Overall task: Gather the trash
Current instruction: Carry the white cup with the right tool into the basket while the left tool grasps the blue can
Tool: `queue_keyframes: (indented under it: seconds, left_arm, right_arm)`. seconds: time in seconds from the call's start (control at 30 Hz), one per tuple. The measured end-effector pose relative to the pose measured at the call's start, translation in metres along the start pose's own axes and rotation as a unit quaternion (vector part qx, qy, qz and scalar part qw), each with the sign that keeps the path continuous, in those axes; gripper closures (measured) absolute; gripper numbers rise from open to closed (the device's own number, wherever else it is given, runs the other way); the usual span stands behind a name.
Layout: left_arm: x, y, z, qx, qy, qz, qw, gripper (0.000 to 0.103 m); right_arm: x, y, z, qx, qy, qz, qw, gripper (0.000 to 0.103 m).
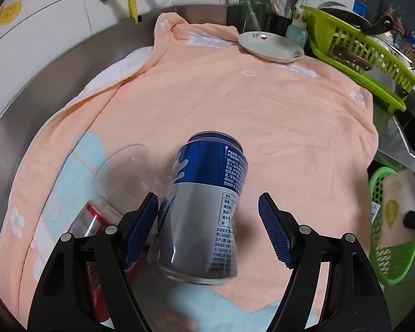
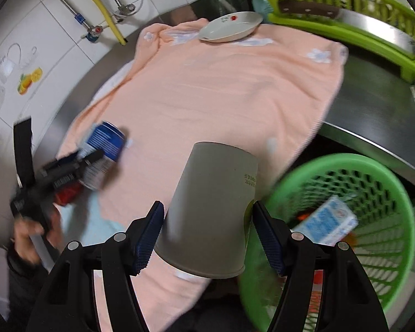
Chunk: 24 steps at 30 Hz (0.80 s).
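While the green basket (image 2: 345, 215) sits just right of the right tongs (image 2: 207, 235), clamped on a paper cup (image 2: 210, 207), the left tongs (image 1: 207, 232) stand apart around a dented can (image 1: 202, 207); unclamped, it could slip out.

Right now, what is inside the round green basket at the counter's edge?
In the round green basket lies a blue and white carton, with something orange-red beside it, too blurred to name. The paper cup in the right gripper covers the basket's near left part.
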<state>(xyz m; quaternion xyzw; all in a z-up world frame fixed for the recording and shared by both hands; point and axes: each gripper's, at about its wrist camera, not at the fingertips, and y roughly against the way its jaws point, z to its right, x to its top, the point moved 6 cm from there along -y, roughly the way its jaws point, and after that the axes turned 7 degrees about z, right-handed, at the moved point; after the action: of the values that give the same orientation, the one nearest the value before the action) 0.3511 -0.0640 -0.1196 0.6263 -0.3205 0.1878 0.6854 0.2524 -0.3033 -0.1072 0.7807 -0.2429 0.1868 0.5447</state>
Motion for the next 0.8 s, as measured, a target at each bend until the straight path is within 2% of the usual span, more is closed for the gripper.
queue_keyframes:
  seconds: [0.17, 0.33, 0.63, 0.8]
  left_arm:
    - [0.001, -0.007, 0.001, 0.006, -0.002, -0.008, 1.0, 0.035]
    - [0.001, -0.014, 0.002, 0.016, -0.007, -0.016, 0.9997, 0.035]
    - [0.004, -0.023, 0.01, 0.023, -0.033, -0.02, 0.999, 0.034]
    - [0.004, -0.027, 0.015, 0.031, -0.048, -0.024, 0.9981, 0.032]
  right_arm:
    - [-0.018, 0.008, 0.029, -0.045, 0.025, 0.002, 0.999, 0.039]
    - [-0.033, 0.009, 0.056, -0.075, 0.035, -0.004, 0.997, 0.039]
    - [-0.052, 0.0, 0.084, -0.1, 0.024, -0.022, 0.994, 0.039]
    - [-0.063, -0.006, 0.099, -0.134, 0.031, -0.037, 0.99, 0.039]
